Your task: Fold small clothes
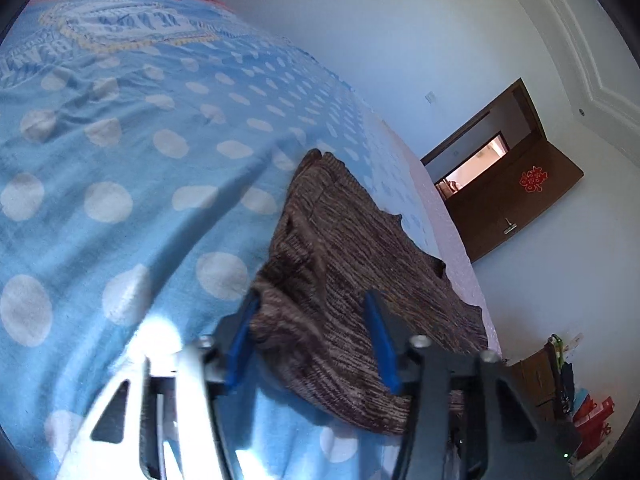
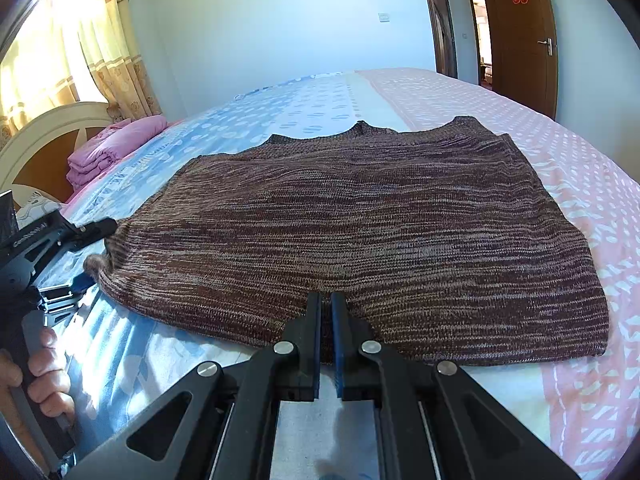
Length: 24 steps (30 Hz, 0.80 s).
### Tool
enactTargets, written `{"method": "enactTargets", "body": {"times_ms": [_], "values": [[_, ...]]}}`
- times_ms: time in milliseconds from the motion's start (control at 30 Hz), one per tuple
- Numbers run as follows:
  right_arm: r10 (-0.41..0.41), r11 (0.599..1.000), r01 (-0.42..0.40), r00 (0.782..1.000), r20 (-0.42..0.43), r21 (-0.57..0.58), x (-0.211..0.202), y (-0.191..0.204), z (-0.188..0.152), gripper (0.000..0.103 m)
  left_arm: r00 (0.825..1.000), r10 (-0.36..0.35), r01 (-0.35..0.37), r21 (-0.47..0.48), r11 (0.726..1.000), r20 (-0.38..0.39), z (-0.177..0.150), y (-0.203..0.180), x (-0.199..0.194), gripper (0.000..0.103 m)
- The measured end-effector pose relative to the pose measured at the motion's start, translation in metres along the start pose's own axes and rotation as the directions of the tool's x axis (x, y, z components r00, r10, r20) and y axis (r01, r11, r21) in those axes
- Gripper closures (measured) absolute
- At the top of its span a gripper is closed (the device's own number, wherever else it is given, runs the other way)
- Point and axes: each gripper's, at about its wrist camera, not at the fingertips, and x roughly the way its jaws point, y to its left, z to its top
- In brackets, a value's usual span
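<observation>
A brown marled knit sweater (image 2: 360, 216) lies flat on the bed, neck away from me; it also shows in the left wrist view (image 1: 352, 264). My right gripper (image 2: 326, 300) is shut, its blue-padded fingers pinching the sweater's near hem at the middle. My left gripper (image 1: 312, 304) is open, its fingers straddling the sweater's left corner, one finger (image 1: 246, 320) at the edge and the other above the fabric. In the right wrist view the left gripper (image 2: 90, 252) sits at the sweater's left edge, held by a hand (image 2: 44, 368).
The bed carries a blue polka-dot sheet (image 1: 120, 160) and a pink patterned cover (image 2: 580, 184). Folded pink bedding (image 2: 112, 148) lies by the headboard (image 2: 44, 136). A brown door (image 2: 524, 36) stands open beyond. Bags and a cabinet (image 1: 560, 384) stand by the wall.
</observation>
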Motion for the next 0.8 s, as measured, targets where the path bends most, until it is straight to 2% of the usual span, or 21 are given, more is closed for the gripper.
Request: {"method": "enactTargets", "body": {"times_ms": [33, 200, 267, 333, 400, 467, 567, 600, 767, 800], "values": [[-0.001, 1.0, 0.001, 1.0, 0.0, -0.001, 0.0, 0.0, 0.0, 0.099, 1.0, -0.008, 0.008, 0.011, 1.0, -0.014, -0.001, 0.0, -0.001, 0.083], [-0.026, 0.999, 0.026, 1.0, 0.003, -0.029, -0.007, 0.012, 0.005, 0.099, 0.999, 0.013, -0.01, 0.1, 0.995, -0.031, -0.005, -0.008, -0.011, 0.083], [0.086, 0.995, -0.085, 0.996, 0.01, -0.055, -0.014, 0.034, 0.01, 0.099, 0.999, -0.009, 0.012, 0.089, 0.996, -0.04, -0.005, -0.008, -0.013, 0.082], [0.174, 0.98, -0.175, 0.984, -0.025, -0.094, -0.012, 0.06, 0.013, 0.099, 0.998, -0.032, 0.035, 0.058, 0.998, -0.051, -0.004, -0.005, -0.012, 0.068], [0.238, 0.965, -0.242, 0.97, -0.052, -0.098, -0.004, 0.081, 0.015, 0.099, 0.999, -0.019, 0.02, 0.032, 0.999, -0.041, 0.0, -0.001, -0.011, 0.027], [0.28, 0.955, -0.287, 0.956, -0.089, -0.079, 0.009, 0.093, 0.016, 0.099, 0.999, -0.034, 0.034, -0.009, 0.999, -0.02, 0.006, 0.007, -0.012, 0.017], [0.303, 0.949, -0.312, 0.941, -0.152, -0.039, 0.03, 0.097, 0.008, 0.098, 0.998, -0.053, 0.052, -0.042, 0.998, -0.023, 0.019, 0.015, -0.003, 0.015], [0.318, 0.946, -0.323, 0.938, -0.139, -0.015, 0.03, 0.094, 0.005, 0.098, 0.998, -0.051, 0.05, -0.038, 0.998, -0.026, 0.022, 0.015, 0.001, 0.015], [0.353, 0.934, -0.358, 0.921, -0.164, -0.001, 0.025, 0.088, 0.004, 0.099, 0.997, -0.063, 0.064, 0.034, 0.997, -0.049, 0.03, -0.004, 0.028, 0.017], [0.351, 0.934, -0.358, 0.92, -0.174, -0.009, 0.024, 0.086, 0.008, 0.099, 0.996, -0.07, 0.072, 0.043, 0.997, -0.051, 0.032, -0.007, 0.032, 0.021]]}}
